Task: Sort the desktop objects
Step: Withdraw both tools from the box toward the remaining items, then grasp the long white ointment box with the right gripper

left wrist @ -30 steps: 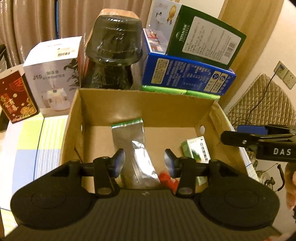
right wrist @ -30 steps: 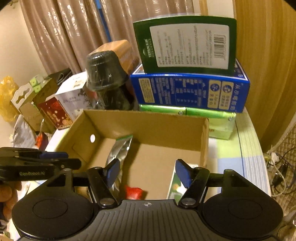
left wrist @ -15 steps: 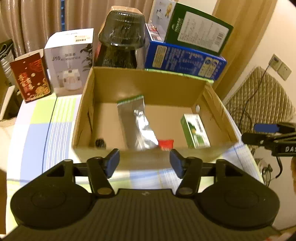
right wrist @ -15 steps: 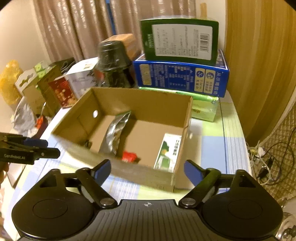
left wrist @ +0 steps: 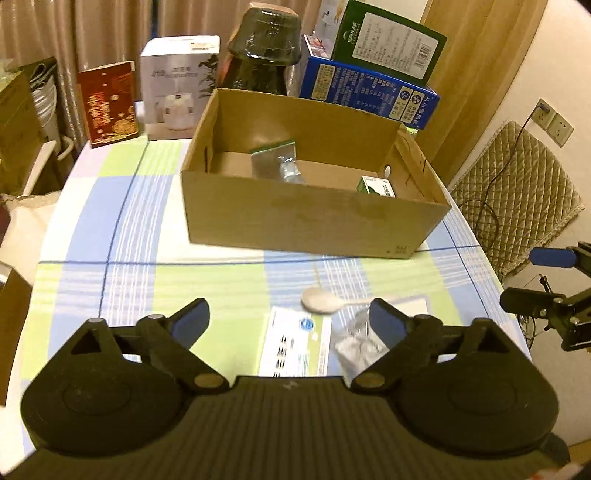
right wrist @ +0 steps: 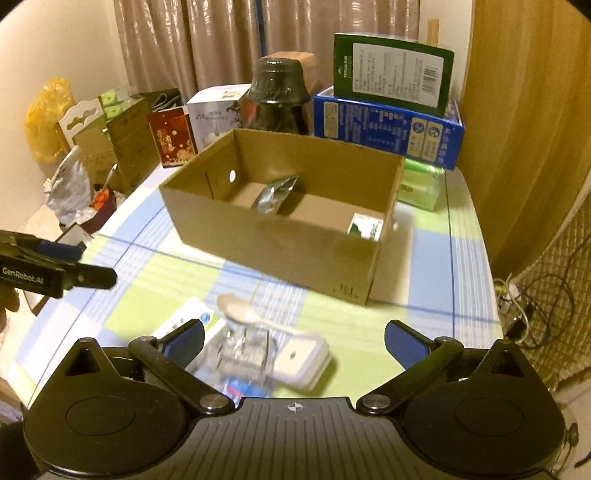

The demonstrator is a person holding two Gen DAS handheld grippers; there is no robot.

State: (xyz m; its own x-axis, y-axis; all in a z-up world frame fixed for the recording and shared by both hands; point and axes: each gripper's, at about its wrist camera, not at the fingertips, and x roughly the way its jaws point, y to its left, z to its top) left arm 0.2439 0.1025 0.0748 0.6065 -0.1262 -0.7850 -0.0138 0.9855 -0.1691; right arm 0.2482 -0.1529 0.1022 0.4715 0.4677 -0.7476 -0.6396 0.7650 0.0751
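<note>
My left tool (left wrist: 288, 319) hangs above the near part of the desk, fingers spread wide, nothing between them. My right tool (right wrist: 293, 338) is alike: held low over the near edge, jaws wide apart, gripping nothing. Each tool shows in the other's view, off to the side.

Desk (left wrist: 92, 236) wears a checked cloth of green, blue and white. Under the left tool, left to right: a white printed card with a blue round logo (left wrist: 295, 345), a pale plastic spoon (left wrist: 321, 300) with its bowl toward the box, a crinkled clear plastic wrapper (left wrist: 356, 343) touching the spoon handle. From the right wrist I also see a small white flat case (right wrist: 301, 360) just beside the wrapper; blurred, cannot tell more.

Past them sits the open brown cardboard box (left wrist: 314, 218). Inside: a silver foil pouch with a green top (left wrist: 279, 162) leaning toward the back wall, a small green-and-white carton (left wrist: 376, 184) in the right near corner.

Behind the box, left to right: a red gift box with gold print (left wrist: 109, 103), a white appliance box (left wrist: 177, 81), a dark wrapped bowl stack (left wrist: 264, 51), a blue flat carton (left wrist: 365, 94) with a dark green carton with a white label (left wrist: 388, 37) standing on it. A light green box (right wrist: 421, 184) lies under the blue one.

Room: beige curtains (left wrist: 92, 33) at the back, a wooden panel (right wrist: 524, 110) on the right, a quilted tan cover (left wrist: 517, 192) and a wall socket (left wrist: 554, 122) beyond the desk's right edge.
</note>
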